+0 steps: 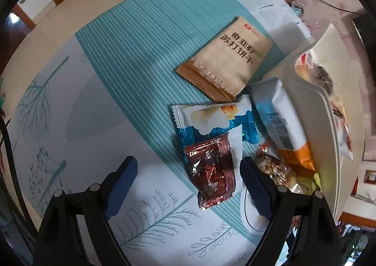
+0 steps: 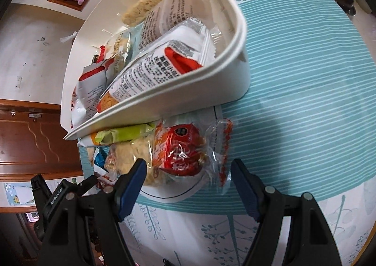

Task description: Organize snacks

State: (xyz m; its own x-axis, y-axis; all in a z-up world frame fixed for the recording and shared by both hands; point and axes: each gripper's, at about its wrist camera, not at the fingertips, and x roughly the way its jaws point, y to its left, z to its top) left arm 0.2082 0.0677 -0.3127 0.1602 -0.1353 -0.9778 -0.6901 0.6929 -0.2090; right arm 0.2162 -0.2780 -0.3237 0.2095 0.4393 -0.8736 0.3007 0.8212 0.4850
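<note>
In the left wrist view my left gripper (image 1: 188,172) is open above the tablecloth, its jaws wide apart. A shiny brown foil packet (image 1: 211,172) lies between the fingers, nearer the right one, untouched. Beyond it lie a blue-and-white packet (image 1: 211,118), a tan cracker packet (image 1: 225,61) and a white-and-orange packet (image 1: 279,122). In the right wrist view my right gripper (image 2: 188,167) is open over a clear packet with a red label (image 2: 181,151). Behind it stands the white bin (image 2: 178,99) full of snack packets.
A green packet (image 2: 124,135) and pale snack bags (image 2: 124,155) lie wedged under the bin's near rim. The bin's wall (image 1: 315,106) rises at the right in the left wrist view. The teal striped tablecloth (image 1: 131,59) covers a round table; a wooden door (image 2: 35,139) stands beyond.
</note>
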